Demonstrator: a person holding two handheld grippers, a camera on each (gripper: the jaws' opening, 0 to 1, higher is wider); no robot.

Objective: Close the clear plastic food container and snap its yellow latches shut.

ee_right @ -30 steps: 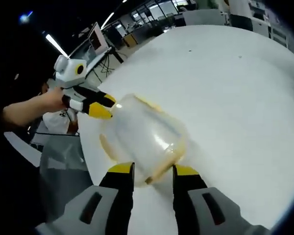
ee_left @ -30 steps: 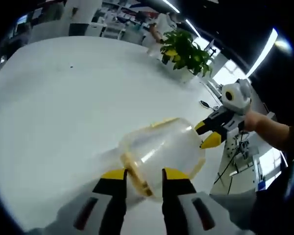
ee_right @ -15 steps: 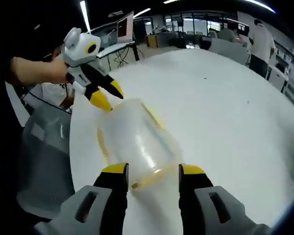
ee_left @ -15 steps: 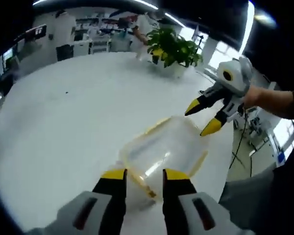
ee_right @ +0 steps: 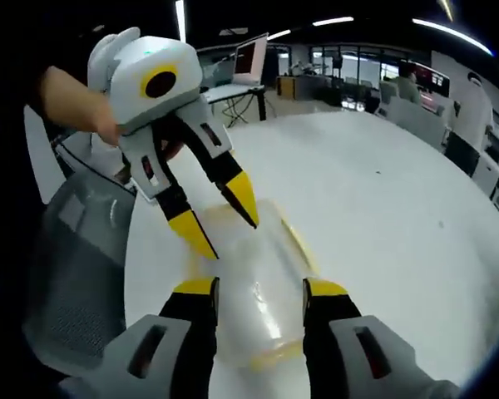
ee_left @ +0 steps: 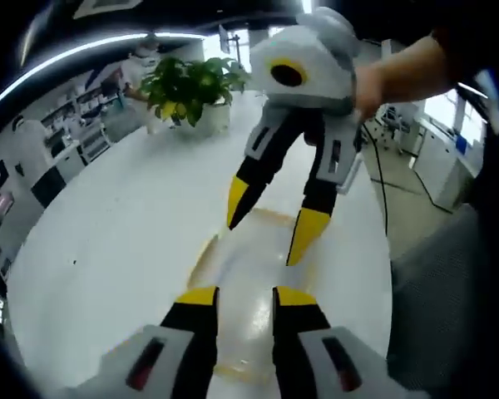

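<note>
The clear plastic container (ee_left: 251, 287) with yellow edges lies on the white table (ee_left: 108, 249), running away from my left gripper (ee_left: 244, 299). That gripper is open, one jaw on each side of the container's near end. My right gripper (ee_left: 266, 237) comes down from above with its fingers spread over the far end. In the right gripper view the container (ee_right: 258, 278) lies between the jaws of the open right gripper (ee_right: 259, 288). The left gripper (ee_right: 226, 230) points down at the container's far end, fingers apart. A yellow latch (ee_right: 297, 239) shows along one side.
A potted green plant (ee_left: 187, 87) stands at the table's far edge. A grey mesh chair (ee_right: 75, 249) sits beside the table edge close to the container. A hand (ee_right: 75, 104) holds each gripper. Desks, monitors and people fill the room behind.
Both grippers have closed in over the container from opposite ends and now face each other, tips close together. Both views have swung round. The container has stayed on the table.
</note>
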